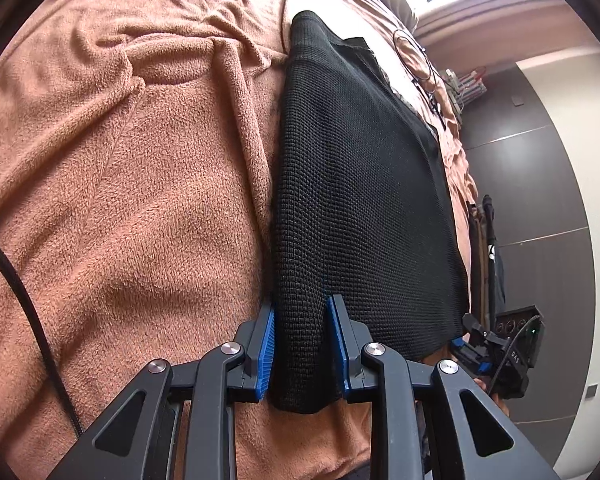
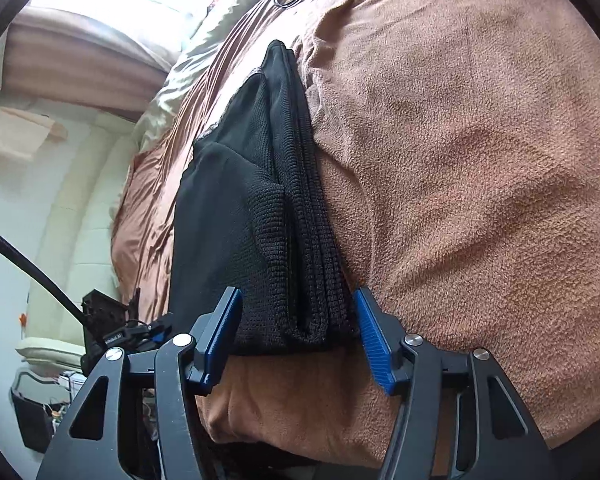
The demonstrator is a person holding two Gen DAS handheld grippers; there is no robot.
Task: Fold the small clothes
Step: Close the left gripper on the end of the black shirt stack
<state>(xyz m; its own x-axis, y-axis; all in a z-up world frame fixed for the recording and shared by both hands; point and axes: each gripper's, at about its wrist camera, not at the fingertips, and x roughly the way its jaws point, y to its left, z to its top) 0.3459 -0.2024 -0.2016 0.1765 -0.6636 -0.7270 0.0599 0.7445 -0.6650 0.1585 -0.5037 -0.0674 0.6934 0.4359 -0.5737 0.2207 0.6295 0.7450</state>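
A black waffle-knit garment (image 1: 360,184) lies folded in a long stack on a brown fleece blanket (image 1: 120,200). My left gripper (image 1: 301,304) is closed on the stack's near left corner, and the thick fold fills the gap between its blue pads (image 1: 266,352). In the right wrist view the same garment (image 2: 260,220) shows its layered edges. My right gripper (image 2: 298,292) stands wide around the near right corner, its blue pads (image 2: 374,340) apart, with the cloth loose between them. Each gripper appears small at the edge of the other's view.
A black cable (image 1: 20,280) crosses the blanket at the left. A thin wire loop (image 1: 416,56) lies beyond the garment. Dark wardrobe panels (image 1: 540,200) stand past the bed's edge. Olive bedding (image 2: 204,40) lies at the bed's far end.
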